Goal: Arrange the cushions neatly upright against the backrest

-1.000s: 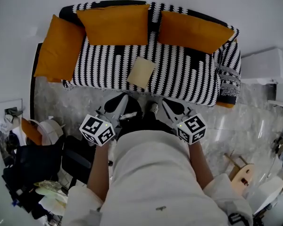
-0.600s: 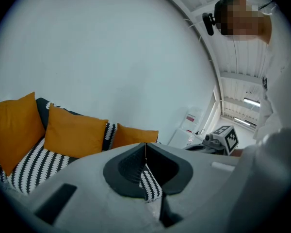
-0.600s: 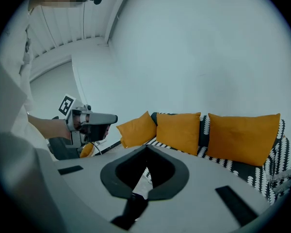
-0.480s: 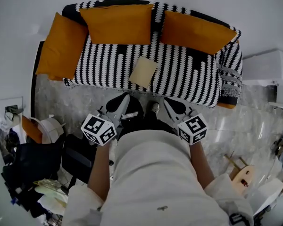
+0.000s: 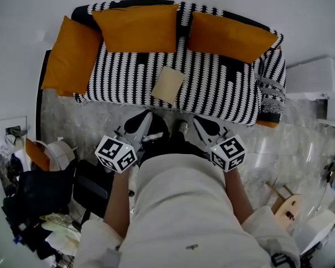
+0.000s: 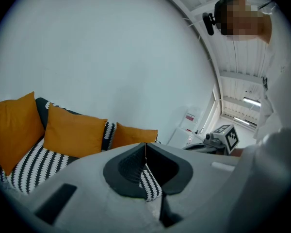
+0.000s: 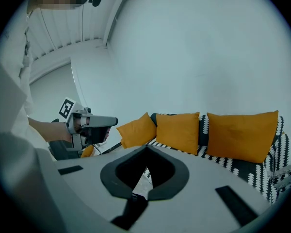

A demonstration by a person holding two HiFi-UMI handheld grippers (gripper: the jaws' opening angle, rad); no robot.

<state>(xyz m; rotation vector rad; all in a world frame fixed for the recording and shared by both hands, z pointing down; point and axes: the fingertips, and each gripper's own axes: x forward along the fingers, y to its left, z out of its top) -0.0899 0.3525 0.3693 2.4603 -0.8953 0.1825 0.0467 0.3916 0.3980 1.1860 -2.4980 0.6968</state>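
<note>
left hand-held gripper (image 5: 147, 118) and right hand-held gripper (image 5: 197, 122) are closed, empty; your cushions (image 5: 135, 28), upper frame, stand upright: looks done.

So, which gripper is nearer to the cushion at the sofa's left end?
Left. The left gripper hangs below and right of that cushion; the right gripper is farther right.

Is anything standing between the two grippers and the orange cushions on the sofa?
Nothing upright. A pale square lies flat on the seat, between the left gripper, the right gripper and the cushions.
</note>
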